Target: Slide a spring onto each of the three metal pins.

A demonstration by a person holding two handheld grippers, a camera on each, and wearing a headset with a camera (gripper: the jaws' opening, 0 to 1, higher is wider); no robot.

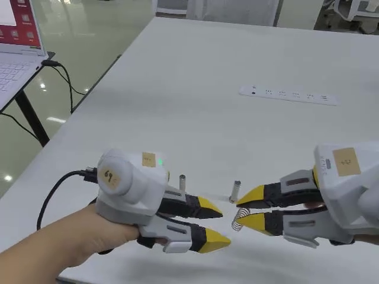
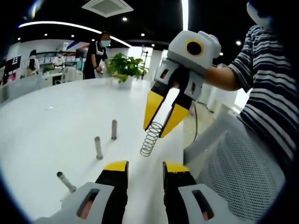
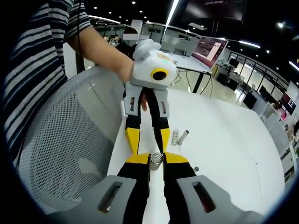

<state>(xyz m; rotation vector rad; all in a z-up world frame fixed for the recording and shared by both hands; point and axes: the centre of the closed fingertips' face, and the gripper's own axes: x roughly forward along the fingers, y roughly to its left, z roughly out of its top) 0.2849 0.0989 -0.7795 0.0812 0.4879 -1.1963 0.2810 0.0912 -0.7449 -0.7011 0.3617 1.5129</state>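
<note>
A broad white table fills the scene. A white power strip lies well beyond the spring, and an open laptop sits on a separate stand far off past the table's left edge.

The spring hangs just above the tabletop. One end is clamped between the yellow-tipped jaws of the right gripper, and the rest of the coil droops free below the tips. In the right gripper view the coil sits pinched between the 2 tips, end-on to the camera.

The left gripper faces the spring from the opposite side, close to it but not touching. Its jaws are apart with nothing between them.

In the left gripper view, 3 metal pins stand upright on the table in a row to the left of the spring, all apart from it. They look bare there. In the right gripper view, 1 pin beyond the spring appears ribbed, and at that size I cannot tell whether a coil is on it.

In the head view, 1 pin stands just behind the spring.
</note>
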